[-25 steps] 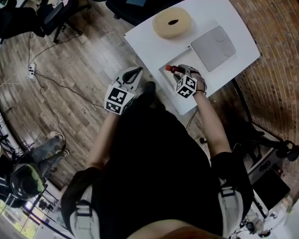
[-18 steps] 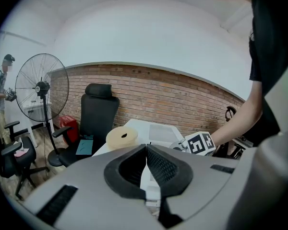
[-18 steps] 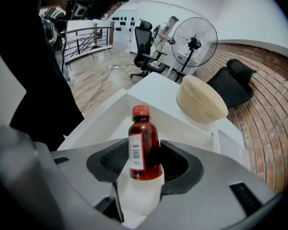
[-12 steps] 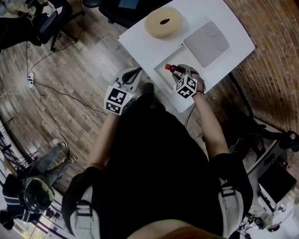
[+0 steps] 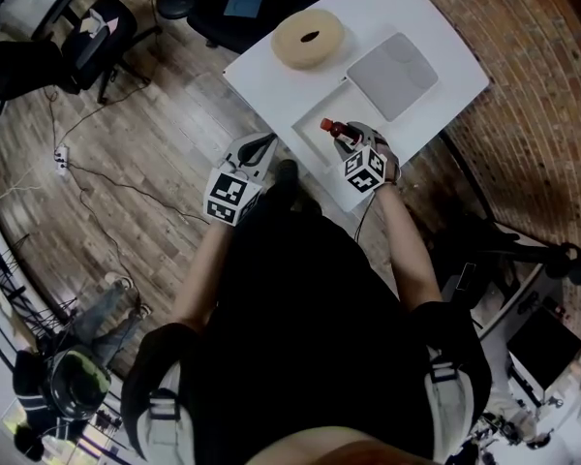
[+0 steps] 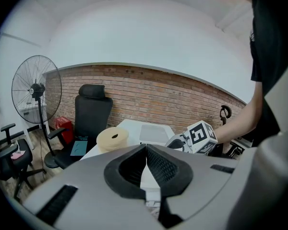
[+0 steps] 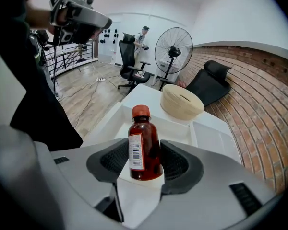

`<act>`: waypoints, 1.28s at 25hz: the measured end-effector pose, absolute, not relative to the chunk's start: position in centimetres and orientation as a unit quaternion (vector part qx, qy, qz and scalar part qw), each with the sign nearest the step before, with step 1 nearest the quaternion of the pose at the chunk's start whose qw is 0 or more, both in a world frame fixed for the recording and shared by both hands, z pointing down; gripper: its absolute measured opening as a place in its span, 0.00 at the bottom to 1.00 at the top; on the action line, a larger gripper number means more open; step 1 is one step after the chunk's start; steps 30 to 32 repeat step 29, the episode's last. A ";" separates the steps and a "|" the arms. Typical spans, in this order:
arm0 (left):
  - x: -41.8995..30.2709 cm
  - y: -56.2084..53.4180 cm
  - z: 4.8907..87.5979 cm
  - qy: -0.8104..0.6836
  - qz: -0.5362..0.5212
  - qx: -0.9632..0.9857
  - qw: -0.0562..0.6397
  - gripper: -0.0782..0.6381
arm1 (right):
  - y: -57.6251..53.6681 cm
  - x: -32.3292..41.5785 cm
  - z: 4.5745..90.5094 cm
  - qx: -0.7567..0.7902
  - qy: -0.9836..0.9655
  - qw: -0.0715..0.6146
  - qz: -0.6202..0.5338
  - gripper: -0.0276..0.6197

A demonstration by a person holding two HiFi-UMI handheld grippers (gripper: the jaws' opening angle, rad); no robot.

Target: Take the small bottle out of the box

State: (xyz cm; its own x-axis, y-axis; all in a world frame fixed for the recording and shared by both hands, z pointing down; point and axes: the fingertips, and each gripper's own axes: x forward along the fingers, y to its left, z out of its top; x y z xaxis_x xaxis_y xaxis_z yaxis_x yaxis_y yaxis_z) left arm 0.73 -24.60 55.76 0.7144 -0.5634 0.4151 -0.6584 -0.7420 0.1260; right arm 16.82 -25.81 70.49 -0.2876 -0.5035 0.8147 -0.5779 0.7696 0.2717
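Removal step: right gripper point(image 7: 145, 166) clamped on small red-capped bottle point(image 7: 145, 145); left gripper point(image 6: 146, 164) closed, empty. Next, probably: lift clear of white box point(image 5: 313, 116).

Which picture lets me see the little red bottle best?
The right gripper view: the bottle stands close up between the jaws, with its cap and label plain to see. The head view shows the bottle only tiny, partly behind the right gripper. The left gripper view shows none of it.
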 end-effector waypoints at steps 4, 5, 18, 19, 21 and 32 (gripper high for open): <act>1.0 -23.8 55.6 -0.332 0.179 0.917 0.133 0.14 | -25.4 16.8 69.3 0.353 -0.805 0.475 0.039 0.36; 1.1 -23.6 55.5 -0.331 0.179 0.917 0.133 0.14 | -25.3 16.9 69.1 0.356 -0.806 0.472 0.040 0.36; 2.6 -21.0 54.1 -0.326 0.178 0.921 0.121 0.14 | -22.9 17.5 64.7 0.394 -0.817 0.419 0.039 0.36; 2.8 -20.7 54.0 -0.326 0.178 0.921 0.120 0.14 | -22.6 17.7 64.2 0.397 -0.818 0.414 0.037 0.36; 3.2 -19.9 53.8 -0.326 0.178 0.921 0.118 0.14 | -21.9 18.0 63.3 0.402 -0.820 0.406 0.034 0.36; 4.4 -16.4 53.9 -0.327 0.176 0.921 0.118 0.14 | -18.8 18.4 60.6 0.414 -0.830 0.373 0.019 0.36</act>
